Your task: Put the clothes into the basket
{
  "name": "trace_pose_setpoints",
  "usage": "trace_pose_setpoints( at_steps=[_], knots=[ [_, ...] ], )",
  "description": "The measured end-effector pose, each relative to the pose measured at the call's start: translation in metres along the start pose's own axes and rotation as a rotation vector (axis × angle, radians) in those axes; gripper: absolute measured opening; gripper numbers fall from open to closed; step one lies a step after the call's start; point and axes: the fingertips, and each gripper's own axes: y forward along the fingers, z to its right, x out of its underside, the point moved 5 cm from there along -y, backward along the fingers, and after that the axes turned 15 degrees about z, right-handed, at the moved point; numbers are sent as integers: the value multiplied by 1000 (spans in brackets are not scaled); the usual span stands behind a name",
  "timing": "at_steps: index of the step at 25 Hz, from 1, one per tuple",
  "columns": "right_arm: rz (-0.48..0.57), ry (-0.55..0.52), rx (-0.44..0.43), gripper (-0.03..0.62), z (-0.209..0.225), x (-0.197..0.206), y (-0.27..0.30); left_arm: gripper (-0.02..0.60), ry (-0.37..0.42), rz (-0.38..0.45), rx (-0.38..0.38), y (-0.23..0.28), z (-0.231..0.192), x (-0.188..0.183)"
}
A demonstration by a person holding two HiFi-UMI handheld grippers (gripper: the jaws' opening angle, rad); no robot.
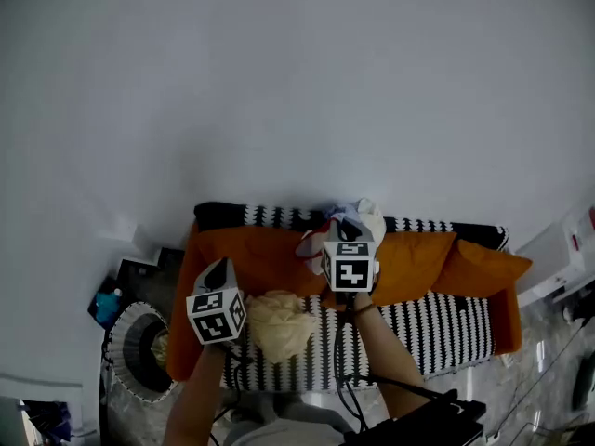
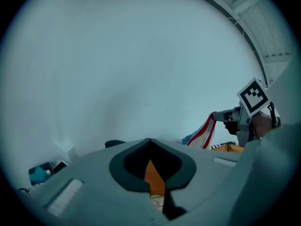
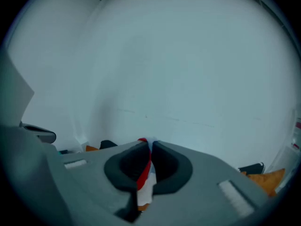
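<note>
- Left gripper view shows your left gripper (image 2: 150, 141) with its jaws closed together at the tips. A cream cloth (image 2: 157, 200) peeks out low down between them.
- Head view shows that cream cloth bunched up like a ball right beside your left gripper, above the sofa (image 1: 446, 328).
- Right gripper view shows your right gripper (image 3: 150, 144) squeezed tight on a striped cloth (image 3: 145, 182). This cloth is red, white and a bit blue, and it hangs down between the jaws.
- Looking from the left gripper, you can see the right gripper off to the right with the striped cloth dangling from its tips.
- The basket (image 1: 116, 365) is round with black and white stripes. It sits on the floor by the left end of the sofa, lower and further left than your left gripper in the head view. Something pale lies inside it.
- The sofa has orange cushions (image 1: 414, 260) on a black and white striped cover.
- Both cloths are up in the air, not in the basket.
</note>
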Motion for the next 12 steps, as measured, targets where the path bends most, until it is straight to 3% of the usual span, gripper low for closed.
trace_pose_setpoints(
  at_steps=[12],
  knots=[
    [181, -61, -74, 12, -39, -127, -21, -5, 23, 194, -28, -36, -29, -107]
  ],
)
